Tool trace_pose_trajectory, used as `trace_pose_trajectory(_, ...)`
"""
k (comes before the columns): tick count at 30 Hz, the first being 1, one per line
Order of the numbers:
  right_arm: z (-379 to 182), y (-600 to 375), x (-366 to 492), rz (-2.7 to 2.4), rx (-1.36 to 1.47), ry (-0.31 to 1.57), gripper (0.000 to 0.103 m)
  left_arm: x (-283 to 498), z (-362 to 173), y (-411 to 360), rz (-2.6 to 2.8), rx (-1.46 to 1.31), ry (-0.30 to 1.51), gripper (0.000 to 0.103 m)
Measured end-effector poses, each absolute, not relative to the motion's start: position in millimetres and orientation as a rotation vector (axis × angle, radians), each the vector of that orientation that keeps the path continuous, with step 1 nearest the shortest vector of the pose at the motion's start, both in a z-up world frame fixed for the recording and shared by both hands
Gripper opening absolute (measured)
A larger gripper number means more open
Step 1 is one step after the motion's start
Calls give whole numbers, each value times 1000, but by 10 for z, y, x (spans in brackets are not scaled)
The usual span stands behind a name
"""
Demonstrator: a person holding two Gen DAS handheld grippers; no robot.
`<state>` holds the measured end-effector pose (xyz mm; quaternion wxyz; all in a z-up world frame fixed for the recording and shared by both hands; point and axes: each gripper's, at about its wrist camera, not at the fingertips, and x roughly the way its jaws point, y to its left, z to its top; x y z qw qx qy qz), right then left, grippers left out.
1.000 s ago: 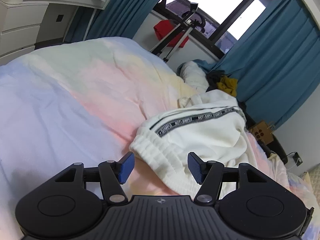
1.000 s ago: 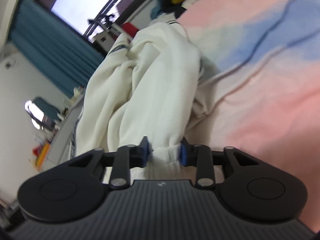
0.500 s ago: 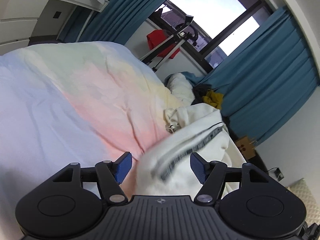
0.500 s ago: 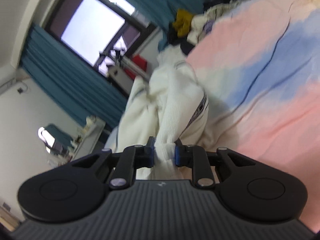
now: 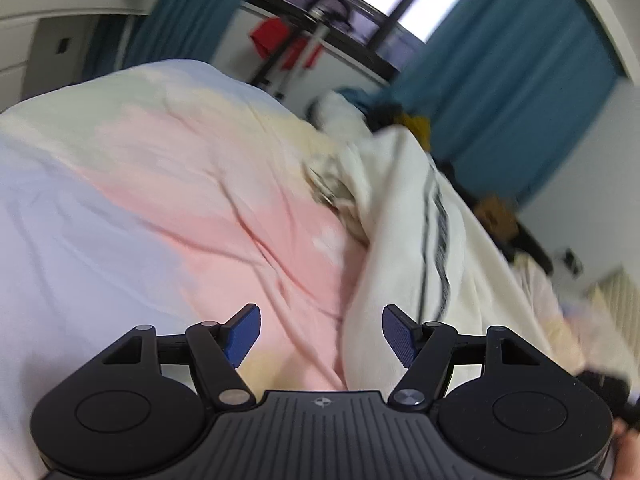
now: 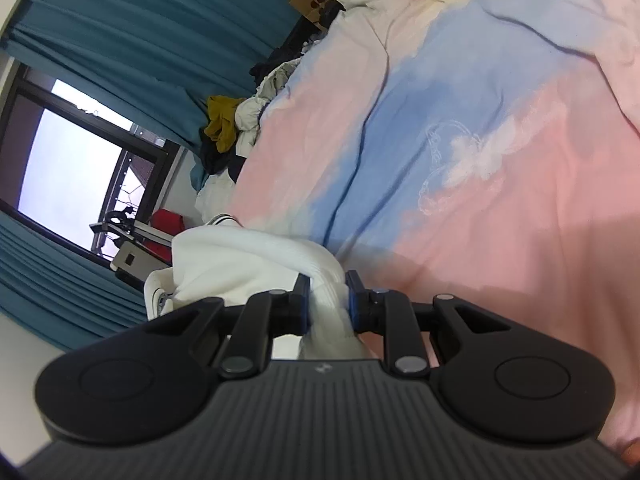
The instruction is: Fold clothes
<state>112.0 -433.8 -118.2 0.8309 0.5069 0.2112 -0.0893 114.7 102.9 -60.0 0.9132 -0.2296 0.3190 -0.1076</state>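
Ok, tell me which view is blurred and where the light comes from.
Left wrist view: motion blur smears the white garment and bedding, while the open left claw stays sharp. Right wrist view: crisper; daylight enters through the window, right claw gripping cloth.

Left gripper [image 5: 321,334]: jaws spread wide, nothing between the blue pads [image 5: 243,335]. Right gripper [image 6: 327,299]: jaws closed, clamping a fold of white garment [image 6: 256,262].
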Motion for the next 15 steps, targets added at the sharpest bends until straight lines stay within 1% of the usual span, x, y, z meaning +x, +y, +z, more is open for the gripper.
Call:
trace_pose_trajectory(5, -1162, -4319, 1088, -186, 1069, 445, 22, 1190, -695, 808, -308, -422, 685, 72)
trace_pose_trajectory(11, -1082, -4305, 1072, -176, 1031, 454, 22, 1256, -856, 620, -410, -435, 721, 76)
trace_pose_trajectory(13, -1087, -4300, 1074, -173, 1025, 459, 22, 1286, -908, 555, -440, -445, 728, 80)
trace_pose_trajectory(15, -1097, -4286, 1078, -171, 1013, 469, 22, 1317, -957, 487, -473, -448, 748, 81)
